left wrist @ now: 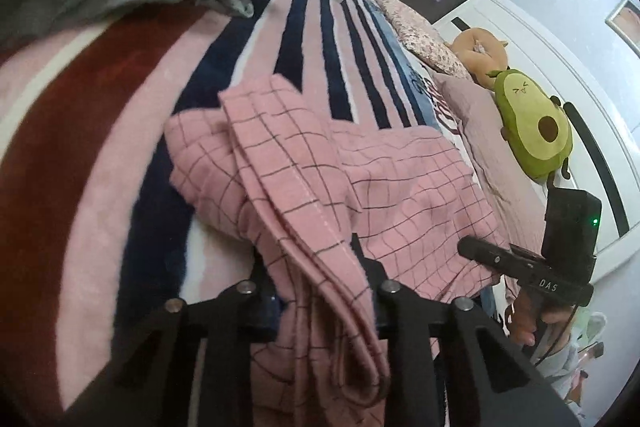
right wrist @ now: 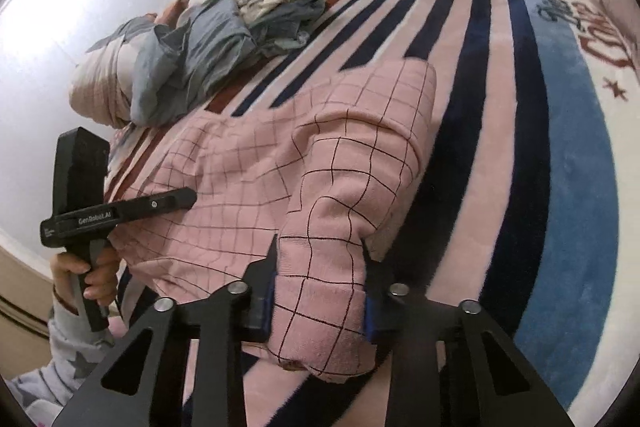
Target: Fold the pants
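Pinching a bunched fold of the pink checked pants (left wrist: 320, 187), the left gripper (left wrist: 316, 291) had its jaws closed on the cloth near the close edge of the bed, fabric spilling down between the fingers. The right gripper (right wrist: 318, 279) did the same on its own view: jaws clamped on a thick roll of the pants (right wrist: 304, 167), blue pads pressing both sides. Both grips sat on the near end of the garment, probably so that end could be lifted and carried over for a fold. Each tool showed in the other's view, off to the side, handle wrapped by a hand (right wrist: 86, 275). The pants lay crumpled, partly doubled, on the striped blanket (right wrist: 500, 107), not yet flat. Further out: a heap of grey-blue clothes (right wrist: 208, 39) well apart, and an avocado plush (left wrist: 532, 131) by the white headboard (left wrist: 560, 67).
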Demonstrator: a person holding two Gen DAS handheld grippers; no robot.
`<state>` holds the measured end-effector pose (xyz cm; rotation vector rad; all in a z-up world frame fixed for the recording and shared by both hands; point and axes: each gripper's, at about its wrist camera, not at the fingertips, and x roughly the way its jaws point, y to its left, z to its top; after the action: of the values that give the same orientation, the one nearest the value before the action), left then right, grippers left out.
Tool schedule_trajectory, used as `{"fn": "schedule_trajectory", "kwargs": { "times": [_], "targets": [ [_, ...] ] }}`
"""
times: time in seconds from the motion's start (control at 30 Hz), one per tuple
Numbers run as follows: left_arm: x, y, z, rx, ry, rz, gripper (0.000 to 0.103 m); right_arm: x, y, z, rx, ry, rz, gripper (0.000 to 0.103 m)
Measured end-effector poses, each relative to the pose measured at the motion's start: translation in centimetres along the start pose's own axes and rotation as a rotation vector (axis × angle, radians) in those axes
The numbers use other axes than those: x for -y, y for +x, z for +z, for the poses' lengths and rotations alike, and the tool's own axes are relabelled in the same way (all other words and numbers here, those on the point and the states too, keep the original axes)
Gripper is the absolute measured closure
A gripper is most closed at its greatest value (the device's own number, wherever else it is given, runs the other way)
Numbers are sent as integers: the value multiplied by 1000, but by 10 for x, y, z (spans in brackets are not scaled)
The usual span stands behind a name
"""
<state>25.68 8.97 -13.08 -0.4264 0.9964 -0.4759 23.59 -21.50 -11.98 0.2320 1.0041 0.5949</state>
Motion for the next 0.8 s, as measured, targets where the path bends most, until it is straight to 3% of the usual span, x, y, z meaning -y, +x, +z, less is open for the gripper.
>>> {"fn": "schedule_trajectory", "kwargs": {
  "times": [0.43, 0.6, 0.8],
  "targets": [
    [56, 2, 65, 56, 149, 36, 83, 12, -38, 41, 133, 23, -43, 84],
    [82, 20, 108, 69, 192, 49, 83, 29, -51, 72, 191, 57, -70, 84],
    [112, 68, 171, 61, 217, 122, 83, 62, -57, 132, 246, 116, -140, 84]
  ]
}}
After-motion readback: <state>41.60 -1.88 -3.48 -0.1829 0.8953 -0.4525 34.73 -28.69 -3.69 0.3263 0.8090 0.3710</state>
